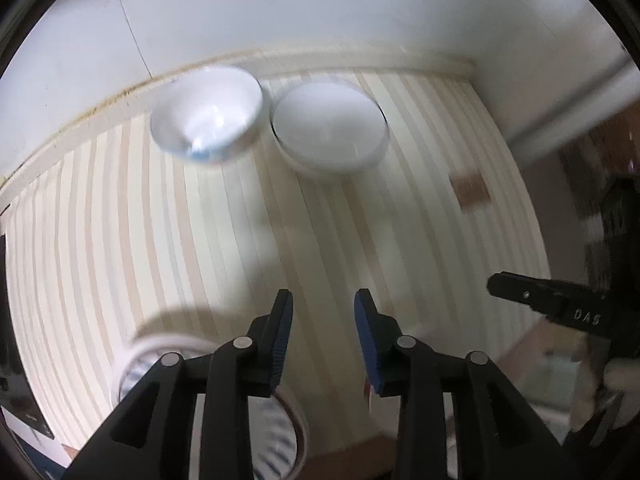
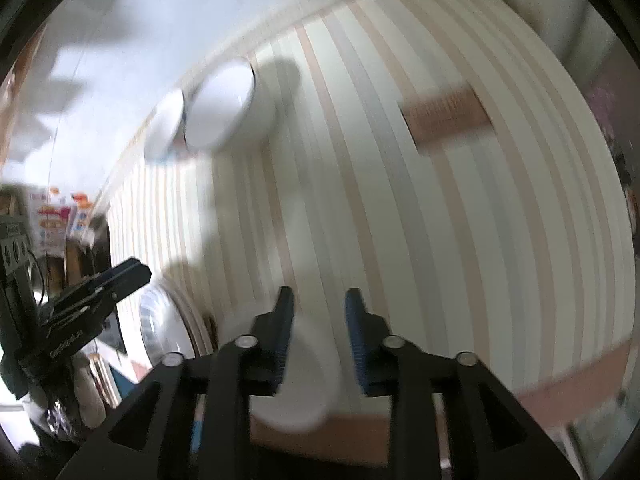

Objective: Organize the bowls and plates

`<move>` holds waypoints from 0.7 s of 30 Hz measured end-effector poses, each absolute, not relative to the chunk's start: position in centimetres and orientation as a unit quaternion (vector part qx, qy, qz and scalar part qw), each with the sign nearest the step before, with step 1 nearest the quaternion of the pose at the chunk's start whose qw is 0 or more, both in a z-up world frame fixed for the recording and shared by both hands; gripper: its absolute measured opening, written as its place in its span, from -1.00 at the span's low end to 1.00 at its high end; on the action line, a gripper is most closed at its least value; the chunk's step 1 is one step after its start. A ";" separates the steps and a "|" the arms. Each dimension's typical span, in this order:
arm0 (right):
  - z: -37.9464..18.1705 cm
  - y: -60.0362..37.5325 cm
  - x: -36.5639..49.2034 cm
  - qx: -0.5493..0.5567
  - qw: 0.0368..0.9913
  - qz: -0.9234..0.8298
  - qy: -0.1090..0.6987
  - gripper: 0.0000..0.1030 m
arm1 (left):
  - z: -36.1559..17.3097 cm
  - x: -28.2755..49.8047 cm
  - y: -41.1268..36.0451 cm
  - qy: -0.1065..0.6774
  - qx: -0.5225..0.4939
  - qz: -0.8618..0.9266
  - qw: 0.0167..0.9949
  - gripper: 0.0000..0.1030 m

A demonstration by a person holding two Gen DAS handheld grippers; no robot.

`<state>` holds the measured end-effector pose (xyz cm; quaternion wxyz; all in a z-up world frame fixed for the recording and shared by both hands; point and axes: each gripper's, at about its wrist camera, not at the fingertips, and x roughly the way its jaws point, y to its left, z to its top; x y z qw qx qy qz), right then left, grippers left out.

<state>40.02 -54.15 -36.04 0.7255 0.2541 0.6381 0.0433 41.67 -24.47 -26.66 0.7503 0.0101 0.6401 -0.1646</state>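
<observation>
A white bowl (image 1: 208, 114) and a white plate (image 1: 330, 128) sit side by side at the far edge of the striped tablecloth (image 1: 160, 240). A blue-patterned plate (image 1: 276, 440) lies near the front edge, under my left gripper (image 1: 323, 332), which is open and empty above it. My right gripper (image 2: 318, 328) is open over a white bowl or plate (image 2: 308, 380) at the front edge; nothing is held. The far bowl (image 2: 166, 124) and plate (image 2: 220, 108) show in the right wrist view, and so does the patterned plate (image 2: 160, 320).
A white wall (image 1: 280, 12) rises behind the table. A brown patch (image 1: 470, 188) lies on the cloth to the right. The right gripper's finger (image 1: 560, 312) shows at the right in the left view. Cluttered shelves (image 2: 52, 220) stand left of the table.
</observation>
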 end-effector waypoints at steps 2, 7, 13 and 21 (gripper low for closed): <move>-35.8 -54.0 43.1 0.257 0.740 0.049 0.620 -0.35 | -27.2 44.7 -24.3 0.641 -0.009 -0.153 0.752 -0.42; -36.5 -52.6 50.3 0.263 0.754 0.053 0.600 -0.35 | -29.7 49.6 -23.6 0.658 -0.052 -0.132 0.740 -0.42; -37.9 -50.7 56.4 0.249 0.754 0.051 0.605 -0.35 | -32.8 52.5 -24.1 0.676 -0.072 -0.116 0.724 -0.42; -42.0 -49.1 60.2 0.246 0.735 0.045 0.630 -0.37 | -35.5 54.3 -26.0 0.688 -0.055 -0.104 0.716 -0.43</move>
